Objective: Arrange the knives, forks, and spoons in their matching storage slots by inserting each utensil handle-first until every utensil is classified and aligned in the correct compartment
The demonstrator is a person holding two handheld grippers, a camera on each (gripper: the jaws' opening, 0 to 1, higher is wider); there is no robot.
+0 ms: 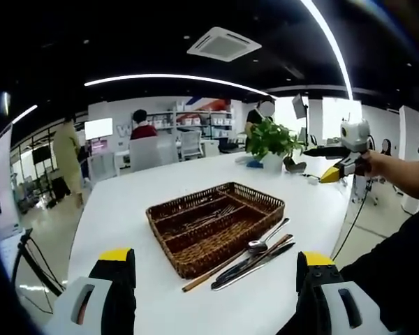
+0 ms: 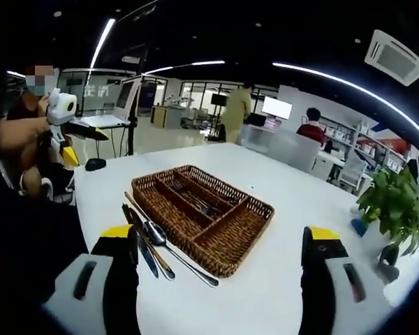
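Both grippers' jaws wide apart, loose metal cutlery (image 1: 255, 255) beside woven wicker tray (image 1: 195, 259).

Your brown woven wicker tray (image 1: 216, 227) sits on a white table (image 1: 153, 188), silver utensils (image 1: 255, 255) at its five o'clock edge. Your yellow-tipped black-and-white left gripper (image 1: 216, 279) frames it; a green plant (image 1: 272, 139) stands at one o'clock.
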